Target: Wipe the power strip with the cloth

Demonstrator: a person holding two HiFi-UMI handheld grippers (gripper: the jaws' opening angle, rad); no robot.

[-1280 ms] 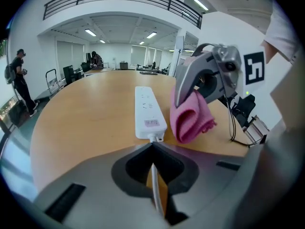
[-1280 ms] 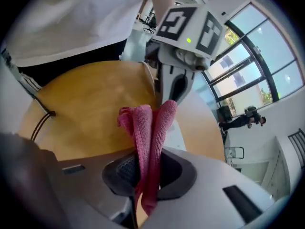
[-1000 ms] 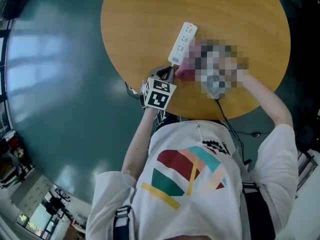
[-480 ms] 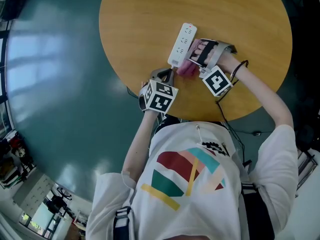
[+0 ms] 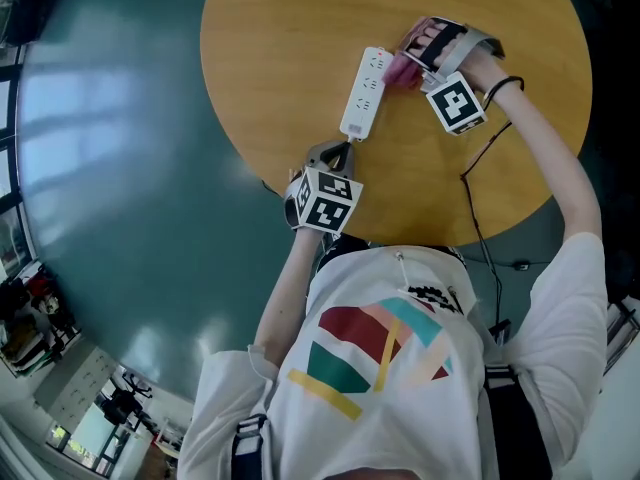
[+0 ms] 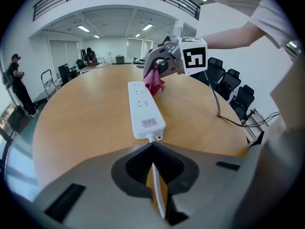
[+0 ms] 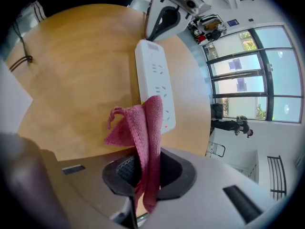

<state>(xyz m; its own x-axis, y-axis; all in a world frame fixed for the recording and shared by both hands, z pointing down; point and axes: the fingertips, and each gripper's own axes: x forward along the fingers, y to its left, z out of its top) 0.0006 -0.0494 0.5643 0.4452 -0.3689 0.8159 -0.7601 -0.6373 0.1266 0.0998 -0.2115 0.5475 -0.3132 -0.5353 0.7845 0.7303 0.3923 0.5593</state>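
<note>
Head view: one round wooden table (image 5: 290,28) carries one white power strip (image 5: 364,92) and one pink cloth (image 5: 404,69). Two grippers work over it. The left gripper (image 5: 343,151) sits at the strip's 6 o'clock end. The right gripper (image 5: 416,58) is at the strip's 2 o'clock, and the cloth bunches between it and the strip's far end.

Left gripper view: the jaws of the left gripper (image 6: 153,151) are nearly together, pinching the strip's single white cord (image 6: 157,187). The power strip (image 6: 144,109) runs straight off towards 12 o'clock, flat on the wood. At its far end the cloth (image 6: 155,81) hangs from the right gripper (image 6: 159,67), its lower edge meeting the strip. Two people (image 6: 16,87) stand or sit far back at 10 and 11 o'clock.

Right gripper view: the right gripper (image 7: 145,168) has its jaws closed on the cloth (image 7: 143,125), one folded wad rising towards 12 o'clock. The cloth overlaps the nearest end of the power strip (image 7: 153,82). The left gripper (image 7: 162,15) caps the strip's other end at 12 o'clock.
</note>
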